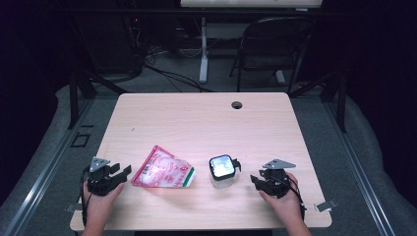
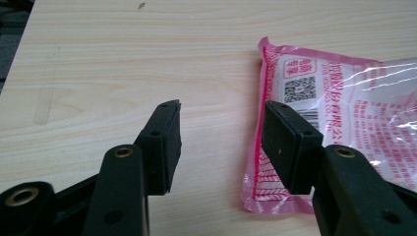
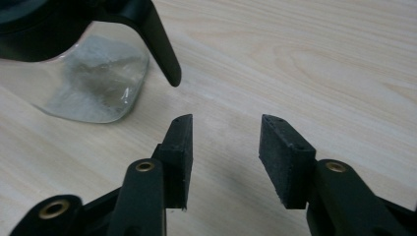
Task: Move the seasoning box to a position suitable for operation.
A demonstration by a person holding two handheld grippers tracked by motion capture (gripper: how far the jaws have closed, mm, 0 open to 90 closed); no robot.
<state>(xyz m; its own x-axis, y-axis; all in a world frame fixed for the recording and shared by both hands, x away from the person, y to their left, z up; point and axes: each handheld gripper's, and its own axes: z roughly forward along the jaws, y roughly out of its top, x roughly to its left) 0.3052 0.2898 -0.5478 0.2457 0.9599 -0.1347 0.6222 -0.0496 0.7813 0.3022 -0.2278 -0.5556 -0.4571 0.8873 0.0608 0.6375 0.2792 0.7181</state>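
Overhead light brightens the counter point(image 1: 196, 123) against dark surroundings; glare whitens the jar lid point(image 1: 222, 165); close views slightly soft.

A bag point(image 1: 162, 170) lies flat on the tabletop point(image 1: 196, 123), near the front edge. A jar point(image 1: 222, 171) stands to its right, a little apart. The left gripper point(image 1: 120, 172) sits just left of the bag. The right gripper point(image 1: 255, 180) sits just right of the jar. A chair point(image 1: 273, 44) stands behind the tabletop.

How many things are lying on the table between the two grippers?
2. A pink-and-clear plastic packet lies left of centre, near the left gripper. A clear jar with a black lid stands right of centre, near the right gripper. Nothing seems hidden.
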